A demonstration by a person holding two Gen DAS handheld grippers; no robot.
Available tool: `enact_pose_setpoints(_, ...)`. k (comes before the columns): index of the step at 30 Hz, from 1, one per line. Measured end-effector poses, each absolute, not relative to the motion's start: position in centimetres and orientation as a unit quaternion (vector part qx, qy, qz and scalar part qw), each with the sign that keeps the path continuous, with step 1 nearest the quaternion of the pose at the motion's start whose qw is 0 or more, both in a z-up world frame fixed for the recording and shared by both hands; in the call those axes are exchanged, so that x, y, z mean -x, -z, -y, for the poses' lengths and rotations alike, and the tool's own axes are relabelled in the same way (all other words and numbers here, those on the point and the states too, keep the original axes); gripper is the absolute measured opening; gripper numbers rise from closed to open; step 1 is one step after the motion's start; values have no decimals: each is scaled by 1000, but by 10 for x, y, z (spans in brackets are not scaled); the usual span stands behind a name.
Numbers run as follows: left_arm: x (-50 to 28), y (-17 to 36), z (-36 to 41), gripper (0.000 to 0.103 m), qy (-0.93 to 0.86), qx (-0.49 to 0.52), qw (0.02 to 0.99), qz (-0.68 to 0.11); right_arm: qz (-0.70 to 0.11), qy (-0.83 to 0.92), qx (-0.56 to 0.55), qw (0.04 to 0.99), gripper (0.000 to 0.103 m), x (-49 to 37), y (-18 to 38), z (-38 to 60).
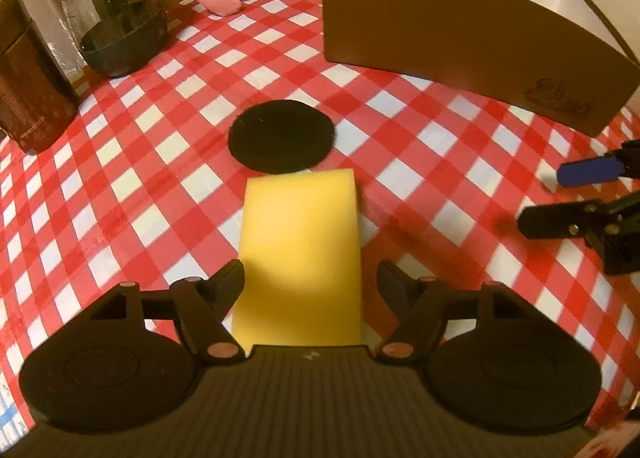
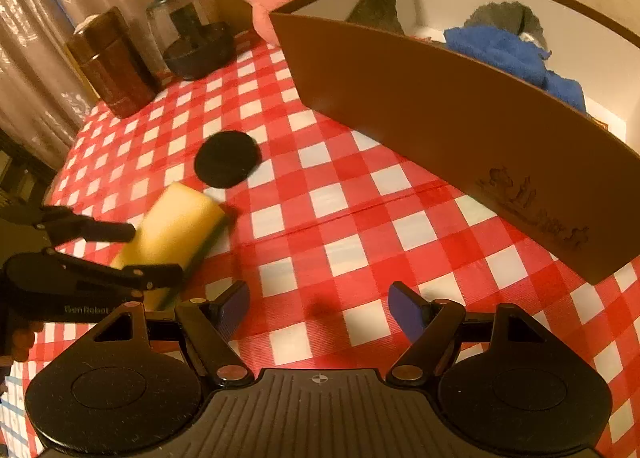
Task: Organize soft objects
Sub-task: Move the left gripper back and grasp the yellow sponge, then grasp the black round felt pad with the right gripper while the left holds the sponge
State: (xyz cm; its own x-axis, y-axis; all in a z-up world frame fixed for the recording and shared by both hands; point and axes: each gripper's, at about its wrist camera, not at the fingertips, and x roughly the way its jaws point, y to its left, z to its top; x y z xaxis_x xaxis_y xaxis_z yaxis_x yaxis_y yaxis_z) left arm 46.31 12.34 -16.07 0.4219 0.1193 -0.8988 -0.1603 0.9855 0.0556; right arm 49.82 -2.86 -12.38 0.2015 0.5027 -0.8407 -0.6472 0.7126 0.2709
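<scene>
The left gripper [image 1: 311, 278] is low over the surface with its two black fingers [image 1: 224, 286] spread wide, one on either side of what lies between them, with a small gap showing at the right finger. The right gripper [image 2: 318, 304] hovers above the surface, its blue-padded fingers [image 2: 404, 308] parted with nothing between them. In the right wrist view, the left gripper reaches in from the left edge.

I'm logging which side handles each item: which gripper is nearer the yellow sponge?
Left. The left gripper is open with the yellow sponge lying between its fingers. The right gripper is open and empty, off to the sponge's right over bare tablecloth.
</scene>
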Motion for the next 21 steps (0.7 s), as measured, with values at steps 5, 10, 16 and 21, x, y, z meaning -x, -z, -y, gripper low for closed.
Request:
enact_pose_setpoints(5,-469,163,-132,72,-85,26,841,-533,-516,-368,71,771,76,-503,128,26)
enact_pose_setpoints(10,-474,170,-134,72,-80,27,840,-537,-518,-365,73,770,76,-507,131,22)
enact_pose_setpoints(16,-480,175,-138,71,-83,39,839,-536,-518,-365,78,770,76,-511,134,15)
enact_pose_setpoints(21,-481,174,-144,68,-88,60,842,-529,-519,-365,81,769,76,-512,136,11)
